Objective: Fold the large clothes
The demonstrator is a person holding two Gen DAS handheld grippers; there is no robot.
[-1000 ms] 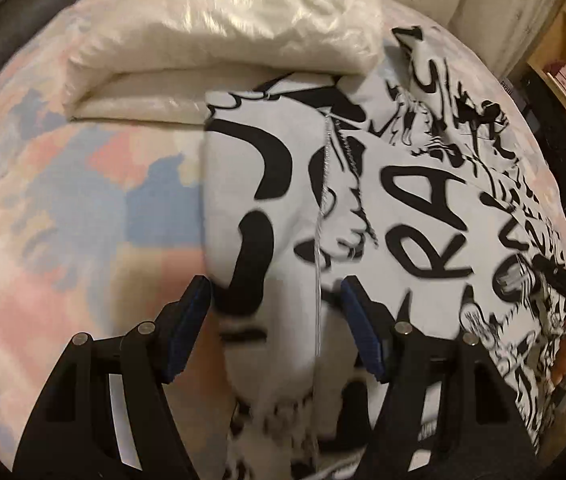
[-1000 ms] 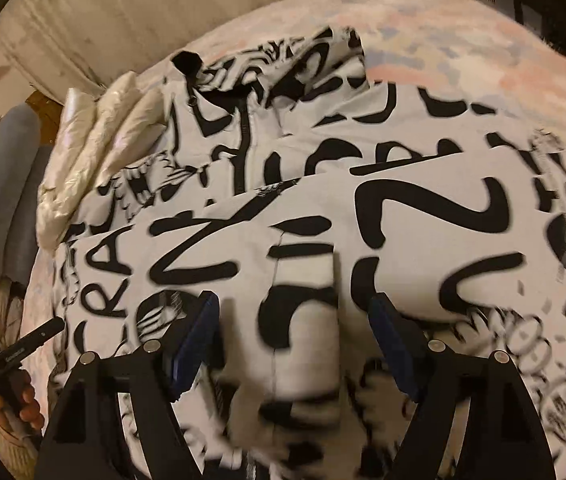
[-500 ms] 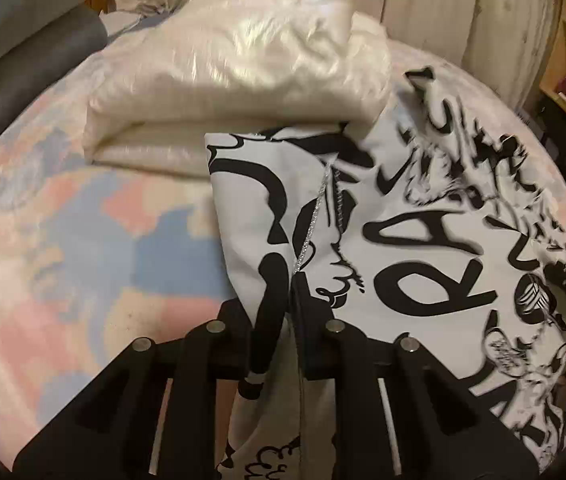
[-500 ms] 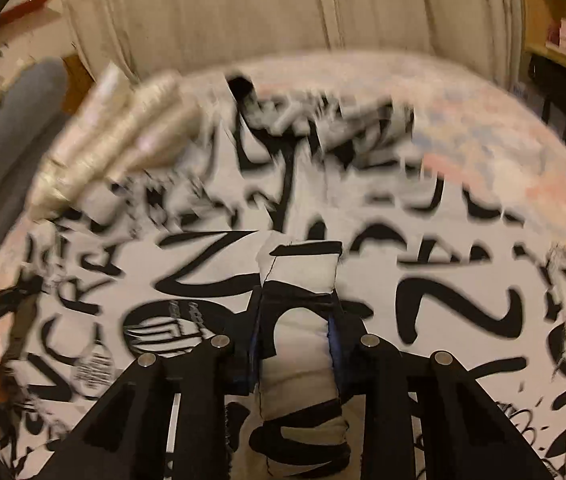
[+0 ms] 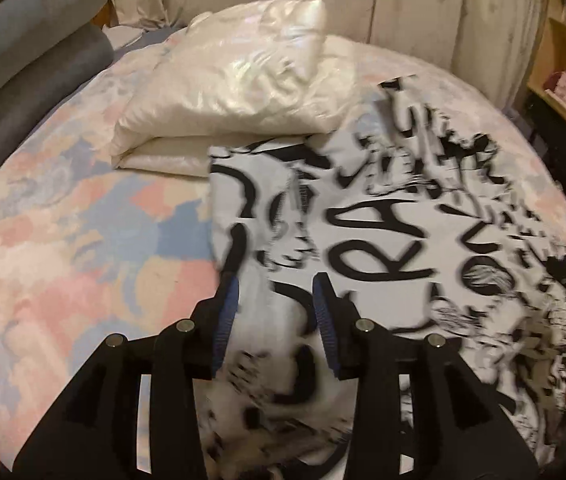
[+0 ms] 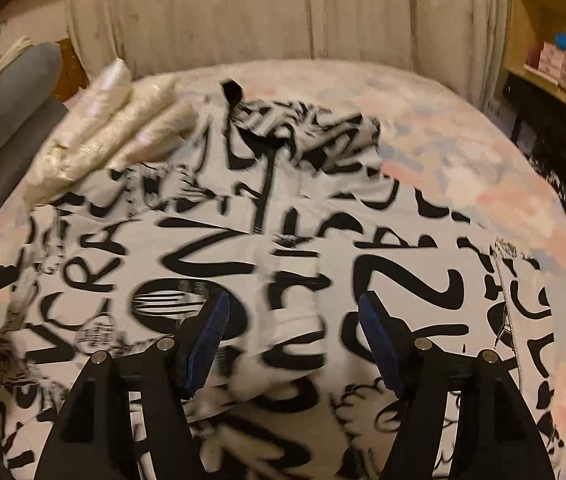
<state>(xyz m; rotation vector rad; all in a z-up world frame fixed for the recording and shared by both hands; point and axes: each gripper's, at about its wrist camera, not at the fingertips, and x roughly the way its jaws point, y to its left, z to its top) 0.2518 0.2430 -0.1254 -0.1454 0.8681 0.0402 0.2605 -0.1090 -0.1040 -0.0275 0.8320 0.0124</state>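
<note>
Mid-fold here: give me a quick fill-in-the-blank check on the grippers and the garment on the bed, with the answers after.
1. The jaws of the left gripper stand ____.
2. The white garment with black graffiti lettering lies on a pastel patchwork ____.
3. The folded shiny cream quilt lies at the garment's ____ end.
4. The jaws of the right gripper stand ____.

Missing words: open; bedspread; far; open
</note>
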